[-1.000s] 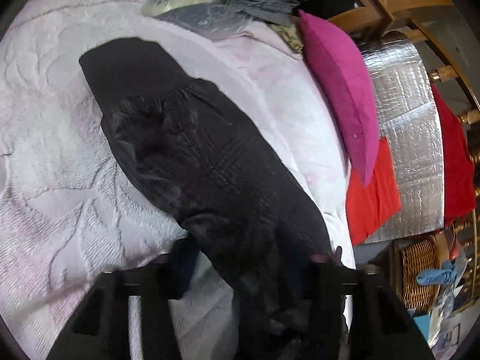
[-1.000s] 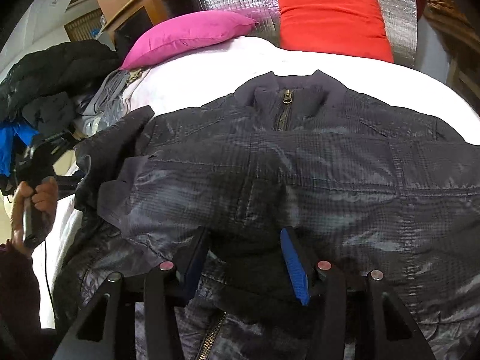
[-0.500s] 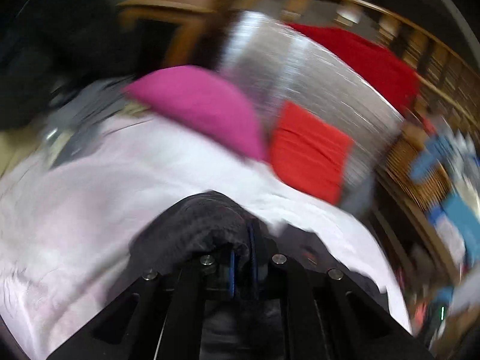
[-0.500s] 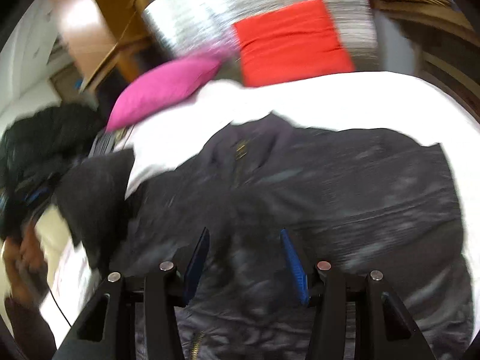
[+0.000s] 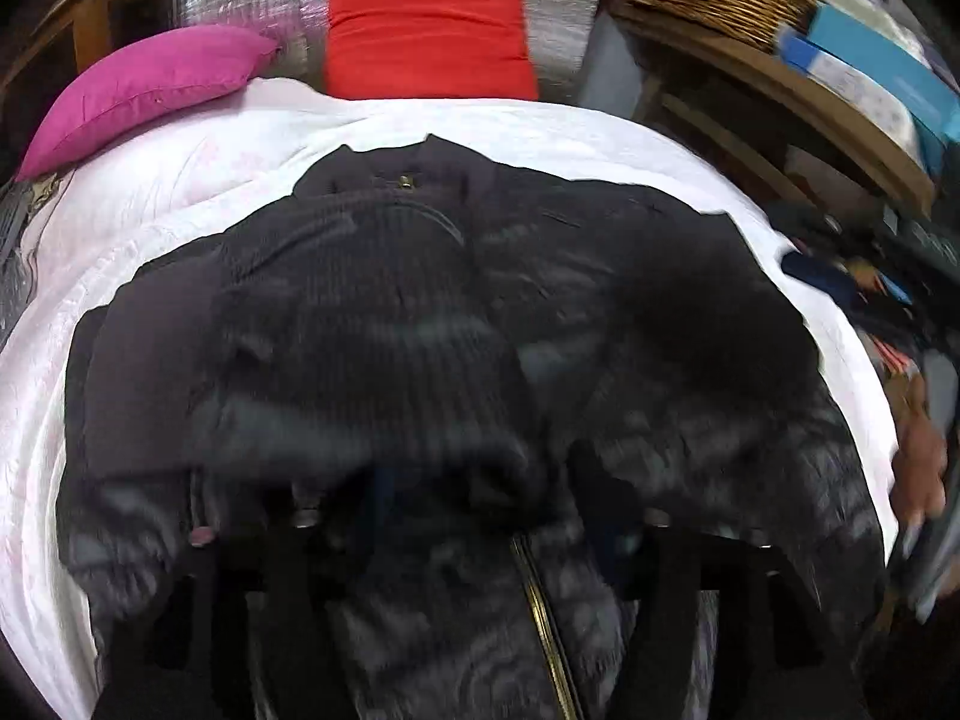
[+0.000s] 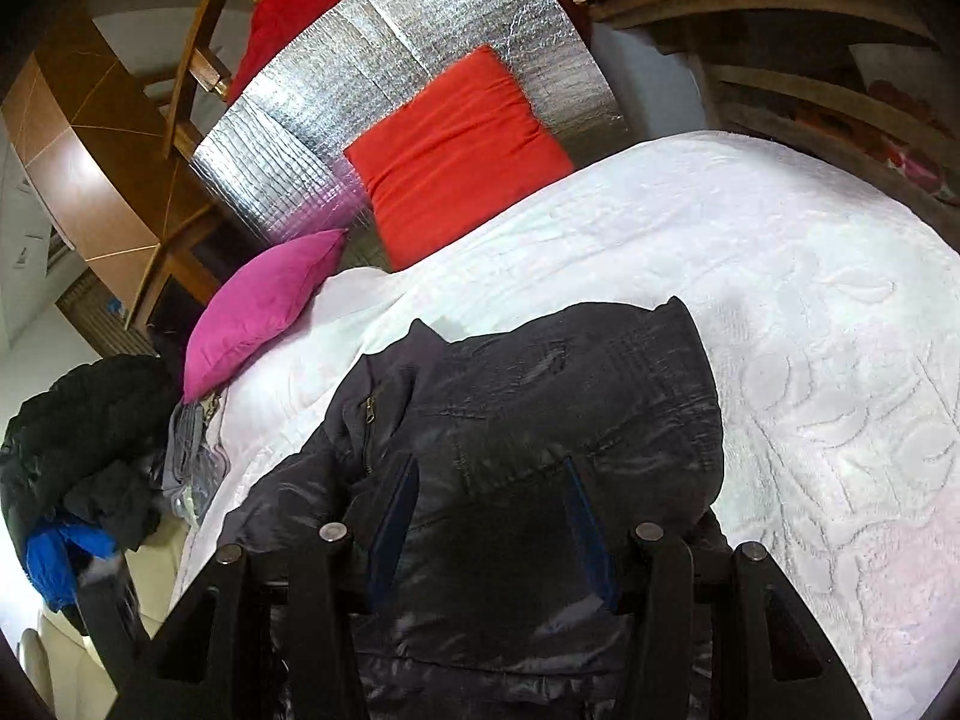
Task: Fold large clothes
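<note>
White textured bedspread [image 6: 810, 300] covers the bed, with a pink pillow [image 5: 144, 81] and a red cushion [image 5: 429, 36] against silver padding at the head. A dark jacket [image 5: 420, 324] lies spread across the middle of it, collar toward the pillows and zip running down toward the near edge. A second ago its left sleeve stretched out sideways over the bedspread; now that sleeve [image 5: 372, 360] lies folded in across the chest, its ribbed cuff near the zip. The left gripper [image 5: 480, 516], which was pinched tight on the cuff half a second ago, is opening; its jaws stand apart over the sleeve, and motion blur hides whether any cloth touches the pads. The right gripper [image 6: 489, 534] has swung toward the jacket's other side and hangs half open above the right shoulder, with fabric seen between its fingers but nothing visibly pinched. One sleeve looks done, so the right sleeve is probably next to be brought across.
</note>
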The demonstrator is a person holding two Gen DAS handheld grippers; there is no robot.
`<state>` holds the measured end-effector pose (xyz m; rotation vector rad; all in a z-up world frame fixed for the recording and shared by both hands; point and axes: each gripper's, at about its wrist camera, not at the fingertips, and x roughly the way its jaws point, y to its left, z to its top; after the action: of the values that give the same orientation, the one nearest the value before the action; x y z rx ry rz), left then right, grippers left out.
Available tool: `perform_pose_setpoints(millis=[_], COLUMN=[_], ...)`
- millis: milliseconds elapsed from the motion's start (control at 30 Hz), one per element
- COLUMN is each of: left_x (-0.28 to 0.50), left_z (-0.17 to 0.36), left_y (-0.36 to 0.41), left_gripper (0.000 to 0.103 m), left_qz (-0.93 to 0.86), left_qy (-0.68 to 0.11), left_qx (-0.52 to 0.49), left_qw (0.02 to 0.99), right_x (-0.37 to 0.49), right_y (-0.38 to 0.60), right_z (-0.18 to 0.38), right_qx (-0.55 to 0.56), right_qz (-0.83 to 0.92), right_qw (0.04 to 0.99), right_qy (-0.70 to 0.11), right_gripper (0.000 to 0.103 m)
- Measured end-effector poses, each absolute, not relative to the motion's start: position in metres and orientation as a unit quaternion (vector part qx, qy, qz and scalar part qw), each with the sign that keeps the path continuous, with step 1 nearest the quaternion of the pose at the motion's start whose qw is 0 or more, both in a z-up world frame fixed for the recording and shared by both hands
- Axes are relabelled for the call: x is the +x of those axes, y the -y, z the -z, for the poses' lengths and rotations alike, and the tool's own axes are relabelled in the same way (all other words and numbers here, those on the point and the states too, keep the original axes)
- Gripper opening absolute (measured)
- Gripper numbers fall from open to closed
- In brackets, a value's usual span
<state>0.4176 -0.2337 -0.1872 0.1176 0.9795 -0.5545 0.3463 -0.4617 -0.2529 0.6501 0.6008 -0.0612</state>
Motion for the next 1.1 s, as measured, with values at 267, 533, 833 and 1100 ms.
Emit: perform_pose_setpoints(millis=[267,533,833,1100], left_x=[0.372,0.423,0.451,0.455], left_z=[0.119,0.155,0.185,0.197], left_y=[0.125,0.035,0.06,0.063], left_gripper=[0.089,0.065,0.055,0.054], left_qz=[0.224,0.026,0.048,0.06], left_qy=[-0.364,-0.403,-0.47,-0.487], left_qx=[-0.051,-0.109,-0.105,-0.125], left_qw=[0.903,0.908,0.875,0.863], right_x=[0.352,0.365,0.395,0.433], right_y=[0.426,0.313,0.212,0.207], right_z=[0.244,0.233,0.256,0.266], right_qx=[0.269,0.094,-0.109,-0.131], right_qz=[-0.012,-0.084,-0.086,-0.037], right_qw=[0.914,0.938,0.919,0.915], right_qy=[-0.303,-0.323,-0.368,-0.381], right_gripper=[0.06,0.077,0.077,0.048])
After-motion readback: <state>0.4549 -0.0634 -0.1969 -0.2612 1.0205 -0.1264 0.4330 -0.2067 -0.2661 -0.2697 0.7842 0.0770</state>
